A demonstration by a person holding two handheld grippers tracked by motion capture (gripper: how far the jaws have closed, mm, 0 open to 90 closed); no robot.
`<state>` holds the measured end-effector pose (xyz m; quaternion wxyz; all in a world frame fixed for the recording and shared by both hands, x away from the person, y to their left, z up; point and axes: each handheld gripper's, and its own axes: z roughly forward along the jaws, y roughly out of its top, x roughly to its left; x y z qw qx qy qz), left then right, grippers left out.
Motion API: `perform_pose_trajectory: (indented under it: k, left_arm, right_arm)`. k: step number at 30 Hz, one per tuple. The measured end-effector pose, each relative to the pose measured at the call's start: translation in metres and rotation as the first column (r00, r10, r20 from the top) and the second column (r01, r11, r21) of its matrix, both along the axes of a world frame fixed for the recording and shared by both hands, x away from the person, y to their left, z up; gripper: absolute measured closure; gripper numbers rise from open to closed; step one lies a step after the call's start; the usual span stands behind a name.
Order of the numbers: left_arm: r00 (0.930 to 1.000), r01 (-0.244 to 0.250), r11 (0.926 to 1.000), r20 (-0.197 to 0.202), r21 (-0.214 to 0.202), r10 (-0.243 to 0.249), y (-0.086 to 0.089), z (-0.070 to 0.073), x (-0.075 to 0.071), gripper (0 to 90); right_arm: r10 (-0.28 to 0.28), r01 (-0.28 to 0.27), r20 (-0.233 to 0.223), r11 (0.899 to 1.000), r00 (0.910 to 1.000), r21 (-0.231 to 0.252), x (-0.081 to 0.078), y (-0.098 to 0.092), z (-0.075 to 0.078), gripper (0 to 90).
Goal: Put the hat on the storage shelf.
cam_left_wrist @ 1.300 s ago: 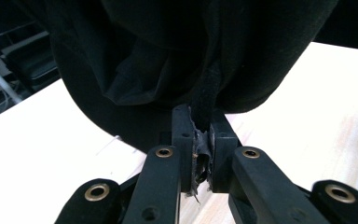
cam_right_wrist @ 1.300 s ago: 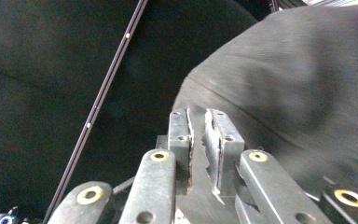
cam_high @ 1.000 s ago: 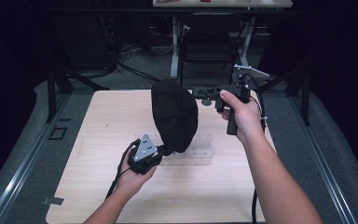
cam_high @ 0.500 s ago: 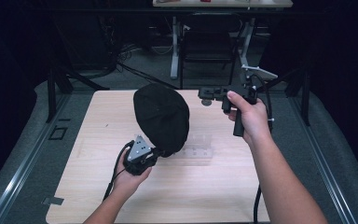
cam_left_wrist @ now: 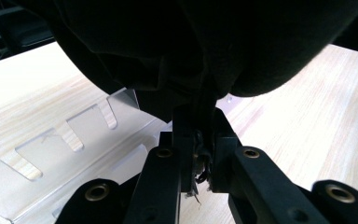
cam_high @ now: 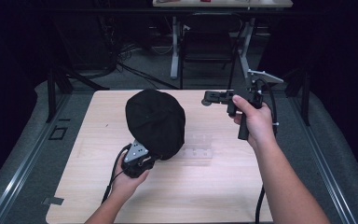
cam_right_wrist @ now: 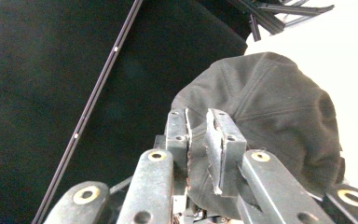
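A black cap (cam_high: 156, 123) hangs over the wooden table (cam_high: 93, 121), crown up. My left gripper (cam_high: 144, 156) is under its near edge and shut on a fold of the fabric; in the left gripper view the pads (cam_left_wrist: 223, 140) pinch the cap (cam_left_wrist: 191, 42). My right gripper (cam_high: 209, 98) is held up at the cap's right, apart from it and pointing left. Its jaws have just been opening, and in the right gripper view a narrow gap at the right gripper (cam_right_wrist: 198, 135) holds nothing, with the cap (cam_right_wrist: 270, 107) beyond.
A clear plastic plate with slots (cam_high: 198, 147) lies flat on the table just right of the cap, seen close in the left gripper view as the slotted plate (cam_left_wrist: 74, 140). Dark metal rails run along both sides of the table. Chair and desk legs stand beyond the far edge.
The cap has swung left and down with my left gripper and now looks rounder. It has come away from the right gripper, which stayed at the right.
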<state>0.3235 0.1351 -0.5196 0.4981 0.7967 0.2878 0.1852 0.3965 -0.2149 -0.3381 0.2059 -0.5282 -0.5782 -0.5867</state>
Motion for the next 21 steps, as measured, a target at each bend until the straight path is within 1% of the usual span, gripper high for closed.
perform_pose_trajectory:
  k: [2, 3, 4, 5, 6, 8, 9, 12, 13, 15, 16, 18, 19, 21]
  left_arm:
    - [1.0000, -0.001, 1.0000, -0.005, -0.006, 0.001, 0.002, -0.002, 0.000, 84.7]
    - [0.9999, 0.001, 0.9998, -0.010, -0.019, -0.001, 0.003, -0.003, 0.000, 84.6]
    - [1.0000, 0.004, 0.9999, -0.008, -0.017, -0.004, 0.004, -0.004, 0.001, 84.6]
    - [0.9999, 0.000, 0.9996, -0.011, -0.028, -0.001, 0.005, -0.005, 0.001, 84.5]
    - [0.9999, 0.001, 0.9996, -0.016, -0.027, -0.002, 0.006, -0.005, 0.001, 84.4]
    - [0.9998, -0.005, 0.9988, -0.017, -0.048, 0.005, 0.005, -0.007, 0.000, 84.2]
    - [0.9996, -0.005, 0.9991, -0.026, -0.043, 0.003, 0.006, -0.007, 0.000, 84.1]
    - [0.9996, -0.007, 0.9990, -0.028, -0.045, 0.006, 0.007, -0.008, 0.000, 83.6]
    - [0.9998, -0.012, 0.9984, -0.019, -0.056, 0.011, 0.006, -0.008, -0.001, 83.5]
    - [0.9995, -0.017, 0.9986, -0.028, -0.050, 0.015, 0.006, -0.008, -0.002, 83.1]
    - [0.9993, -0.022, 0.9983, -0.030, -0.053, 0.020, 0.006, -0.008, -0.002, 82.4]
    - [0.9993, -0.024, 0.9985, -0.031, -0.048, 0.022, 0.007, -0.007, -0.002, 81.3]
    - [0.9992, -0.027, 0.9985, -0.032, -0.047, 0.026, 0.007, -0.007, -0.003, 79.7]
    - [0.9989, -0.036, 0.9980, -0.031, -0.051, 0.034, 0.008, -0.006, -0.003, 77.2]
  right_arm:
    - [-0.008, 0.008, 0.004, 1.000, 1.0000, -0.010, -0.001, -0.002, -0.001, 78.8]
    - [-0.014, 0.014, 0.003, 1.000, 0.9999, -0.010, -0.001, -0.002, -0.001, 78.6]
    - [-0.010, 0.010, 0.004, 1.000, 0.9999, -0.010, -0.002, -0.003, -0.002, 78.3]
    - [-0.013, 0.013, 0.002, 1.000, 0.9999, -0.007, -0.002, -0.003, -0.002, 78.1]
    - [-0.008, 0.008, 0.002, 1.000, 1.0000, -0.021, -0.002, -0.004, -0.003, 77.9]
    - [-0.014, 0.014, 0.000, 1.000, 0.9999, -0.026, -0.003, -0.004, -0.005, 77.8]
    - [-0.022, 0.021, -0.004, 0.999, 0.9998, -0.027, -0.003, -0.004, -0.006, 77.7]
    - [-0.024, 0.024, -0.006, 0.999, 0.9997, -0.034, -0.004, -0.006, -0.009, 77.0]
    - [-0.027, 0.027, -0.007, 0.999, 0.9996, -0.044, -0.004, -0.007, -0.009, 76.9]
    - [-0.035, 0.035, -0.004, 0.998, 0.9994, -0.055, -0.005, -0.009, -0.011, 76.7]
    - [-0.042, 0.041, -0.009, 0.998, 0.9991, -0.055, -0.006, -0.009, -0.012, 76.6]
    - [-0.047, 0.047, 0.000, 0.995, 0.9989, -0.086, -0.007, -0.012, -0.012, 76.5]
    - [-0.050, 0.050, 0.003, 0.994, 0.9987, -0.093, -0.008, -0.013, -0.012, 76.4]
    - [-0.052, 0.053, 0.007, 0.994, 0.9986, -0.093, -0.010, -0.015, -0.011, 76.3]
